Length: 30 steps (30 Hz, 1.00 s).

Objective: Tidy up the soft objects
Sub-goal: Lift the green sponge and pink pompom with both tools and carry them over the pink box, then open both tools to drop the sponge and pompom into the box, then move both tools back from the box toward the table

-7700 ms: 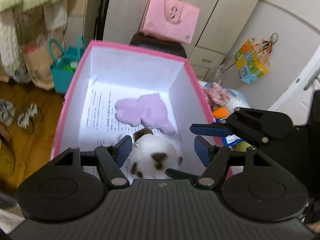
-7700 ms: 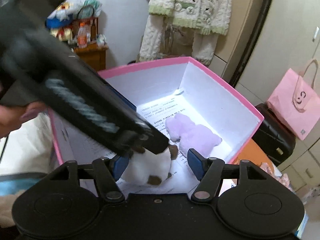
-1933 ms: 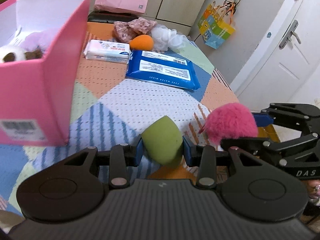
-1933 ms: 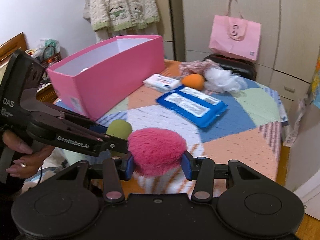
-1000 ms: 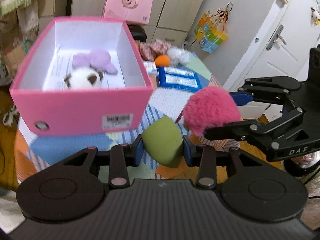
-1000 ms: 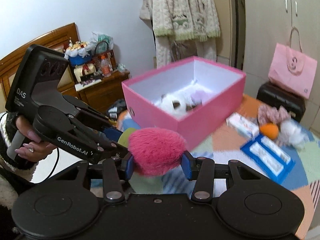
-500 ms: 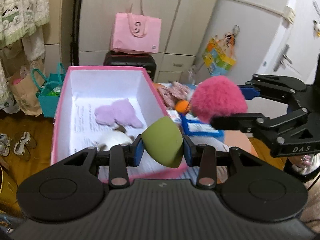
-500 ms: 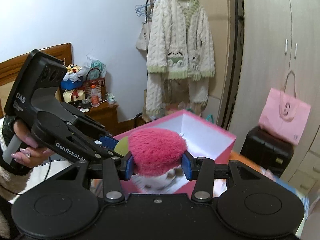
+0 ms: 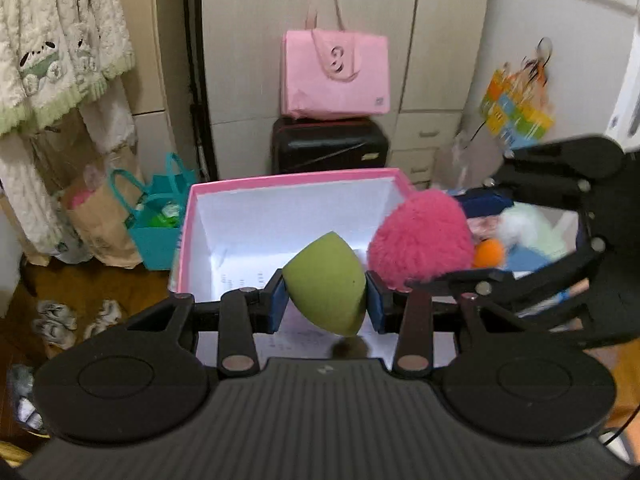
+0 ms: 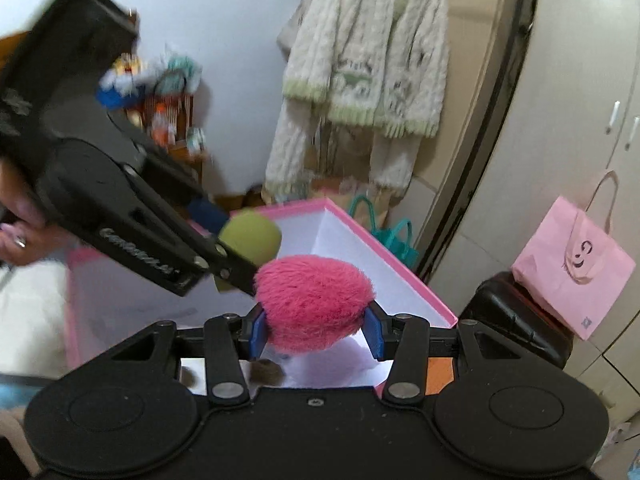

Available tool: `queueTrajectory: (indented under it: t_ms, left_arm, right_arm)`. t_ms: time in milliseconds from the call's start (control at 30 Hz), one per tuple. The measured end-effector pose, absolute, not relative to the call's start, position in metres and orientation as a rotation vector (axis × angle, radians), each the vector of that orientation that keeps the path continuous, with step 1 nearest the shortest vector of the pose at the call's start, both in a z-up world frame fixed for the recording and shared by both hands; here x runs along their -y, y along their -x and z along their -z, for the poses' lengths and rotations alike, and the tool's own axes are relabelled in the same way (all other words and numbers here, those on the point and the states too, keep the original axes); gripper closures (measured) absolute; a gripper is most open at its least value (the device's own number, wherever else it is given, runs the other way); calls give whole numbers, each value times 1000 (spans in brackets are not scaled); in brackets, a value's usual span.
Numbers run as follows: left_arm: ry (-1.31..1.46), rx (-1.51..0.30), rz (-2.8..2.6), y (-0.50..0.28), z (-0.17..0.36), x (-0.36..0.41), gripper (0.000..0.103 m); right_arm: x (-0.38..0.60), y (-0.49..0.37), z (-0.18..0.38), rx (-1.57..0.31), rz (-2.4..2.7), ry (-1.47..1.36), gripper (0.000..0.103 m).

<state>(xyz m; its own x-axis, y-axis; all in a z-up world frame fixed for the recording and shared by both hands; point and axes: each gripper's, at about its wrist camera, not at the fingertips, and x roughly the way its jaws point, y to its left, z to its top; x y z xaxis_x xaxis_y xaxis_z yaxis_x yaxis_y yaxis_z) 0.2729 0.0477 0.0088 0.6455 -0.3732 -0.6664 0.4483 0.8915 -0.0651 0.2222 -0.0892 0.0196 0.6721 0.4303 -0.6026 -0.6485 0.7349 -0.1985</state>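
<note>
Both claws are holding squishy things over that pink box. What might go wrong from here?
The two grippers sit very close: the green sponge in the left gripper nearly touches the pink pom-pom in the right gripper, so they could bump on release. The pom-pom hangs near the pink box wall in the left view and might land outside. The rounded sponge could slip early from its pads.

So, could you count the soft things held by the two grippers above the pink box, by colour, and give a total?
Green: 1, the green sponge, held in the left gripper.
Pink: 1, the pink pompom, held in the right gripper.
Total: 2, both held over the open pink box.
</note>
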Motion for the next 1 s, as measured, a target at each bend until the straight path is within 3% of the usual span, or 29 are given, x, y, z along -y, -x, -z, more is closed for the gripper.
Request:
queueTrajectory:
  t_ms: [400, 567, 733, 1000]
  left_arm:
    - [-16, -955, 420, -354, 27, -39, 63]
    - [-22, -934, 383, -358, 30, -36, 63]
    - [-15, -910, 363, -355, 27, -40, 53]
    - [-37, -819, 407, -318, -11, -59, 48]
  right_arm:
    - [73, -301, 26, -751, -619, 489, 50]
    - [69, -315, 34, -781, -601, 494, 46]
    - [72, -320, 35, -783, -603, 449, 43]
    - [86, -287, 17, -731, -576, 350, 35]
